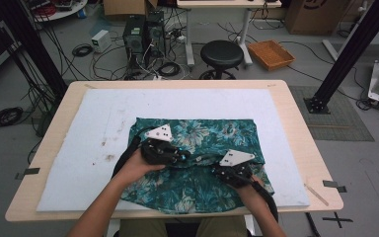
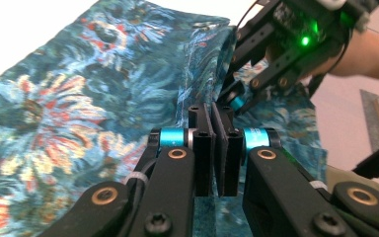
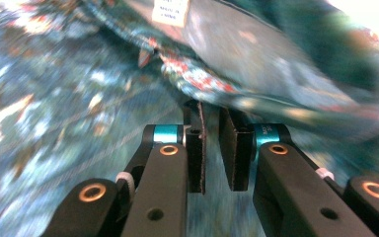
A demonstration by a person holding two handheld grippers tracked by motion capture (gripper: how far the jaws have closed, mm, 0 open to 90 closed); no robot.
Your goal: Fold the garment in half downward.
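Teal floral cloth (image 1: 197, 148) lies crumpled on the white pad (image 1: 94, 128) that covers the wooden table (image 1: 296, 123), on the near half and a little right of the middle, its near edge at the table's near rim. The left gripper (image 1: 177, 157) rests on the cloth's left part with its jaws pressed together on a raised fold of the fabric, which shows as a thin ridge between the pads in the left gripper view (image 2: 212, 148). The right gripper (image 1: 224, 173) sits just to its right, over the cloth's near right part; its jaws stand a narrow gap apart with no fabric between them (image 3: 212, 148). A white label (image 3: 170, 12) is sewn to the cloth just beyond them.
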